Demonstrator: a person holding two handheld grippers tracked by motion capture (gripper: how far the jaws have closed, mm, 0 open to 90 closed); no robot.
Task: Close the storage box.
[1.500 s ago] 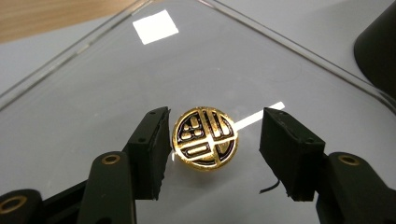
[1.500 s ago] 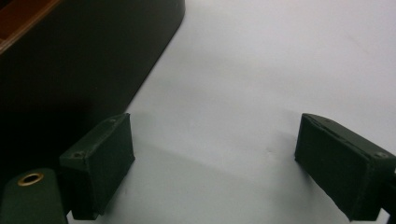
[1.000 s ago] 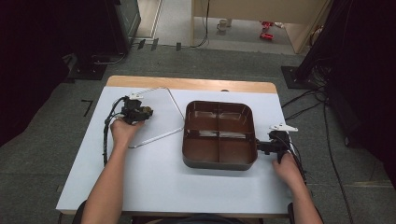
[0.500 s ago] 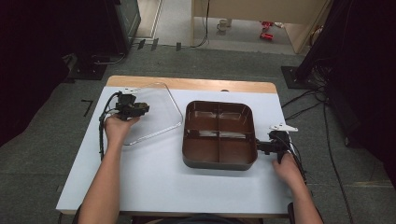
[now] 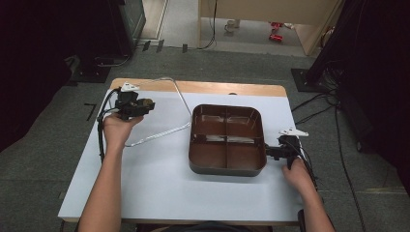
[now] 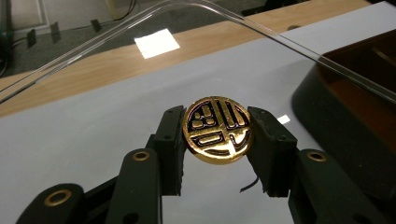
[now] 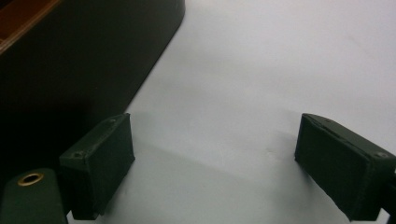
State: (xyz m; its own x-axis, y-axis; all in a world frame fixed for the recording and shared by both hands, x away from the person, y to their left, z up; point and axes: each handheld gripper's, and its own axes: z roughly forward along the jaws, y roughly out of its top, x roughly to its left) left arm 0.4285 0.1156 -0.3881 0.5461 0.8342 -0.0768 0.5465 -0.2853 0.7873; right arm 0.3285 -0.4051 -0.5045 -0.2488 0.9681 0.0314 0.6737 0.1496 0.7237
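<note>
At the near right corner of the table (image 5: 159, 193), the person's right hand (image 5: 297, 175) rests on the white top with the right gripper (image 5: 270, 151) lying just off the right side of the brown tray (image 5: 227, 166). In the right gripper view its two black pads (image 7: 100, 163) stand spread wide, with only bare table between them and the tray's dark outer wall (image 7: 70, 70) just beside the left pad. The tray sits a little right of the table's middle, nearer the right edge, and is split into four compartments. Further along, toward the far left corner, the left hand (image 5: 118, 130) holds the left gripper (image 5: 145, 105) raised above the table. Its jaws are pinching a round gold knob (image 6: 217, 129) with a black pattern, one pad (image 6: 170, 140) pressed on each side of it. The knob belongs to the clear lid (image 5: 167, 116), which hangs tilted from it: its near edge lies low by the tray's left side, while its far edge rises over the wooden strip (image 5: 217, 88) along the table's far edge. In the left gripper view the lid's transparent rim (image 6: 280, 42) arcs across above the knob, with the tray's corner (image 6: 341, 121) just beyond it at the right.
</note>
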